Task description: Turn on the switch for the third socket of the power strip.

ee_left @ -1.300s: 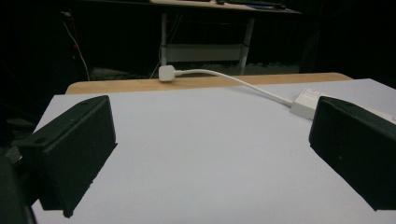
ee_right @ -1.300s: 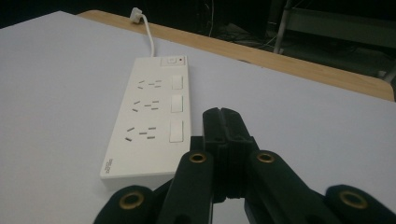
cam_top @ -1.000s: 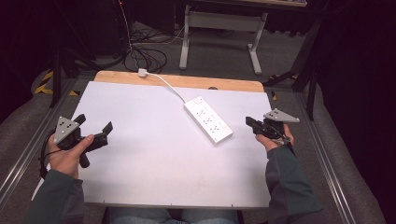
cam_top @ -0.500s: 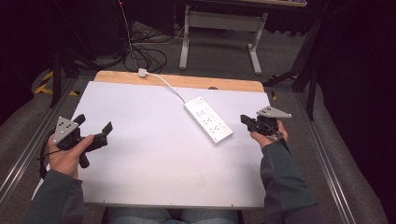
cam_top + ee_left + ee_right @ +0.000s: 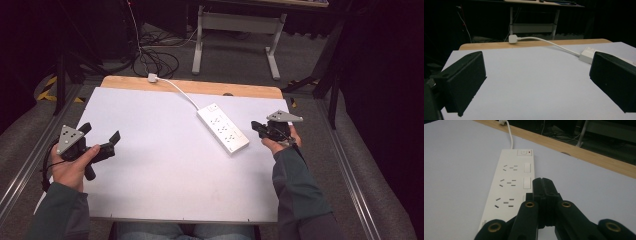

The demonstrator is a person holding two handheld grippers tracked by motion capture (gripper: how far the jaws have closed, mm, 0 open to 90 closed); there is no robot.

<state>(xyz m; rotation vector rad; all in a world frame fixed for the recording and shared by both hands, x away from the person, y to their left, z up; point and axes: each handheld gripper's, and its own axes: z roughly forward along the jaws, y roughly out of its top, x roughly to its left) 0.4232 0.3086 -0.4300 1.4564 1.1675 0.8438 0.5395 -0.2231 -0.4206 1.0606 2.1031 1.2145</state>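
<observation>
Lying aslant on the white worktop (image 5: 165,175), the power strip (image 5: 223,128) sits toward two o'clock from the board's middle, its long body running from eleven o'clock down to five o'clock in the high view. It is a white, flat, oblong block with three sockets in a row, a rocker switch beside each, and at its far end a larger button with a small red dot next to it, as the right gripper view shows (image 5: 509,180). A white cable (image 5: 181,92) leaves that far end and curves to a white plug (image 5: 152,77) resting on the bare wooden strip at the worktop's twelve o'clock edge. The right tongs (image 5: 255,126) are closed, jaws pressed flat together with nothing between them, tips just beside the strip's near end at its three o'clock side; whether they touch it cannot be told. In the right gripper view the closed jaws cover the switch of the nearest socket and the strip's near corner. The left tongs (image 5: 102,141) stand wide open and empty at nine o'clock, well apart from the strip. In the left gripper view one jaw hides most of the strip, leaving its cable end (image 5: 587,53) visible. Any lettering on the casing is too small to read.
</observation>
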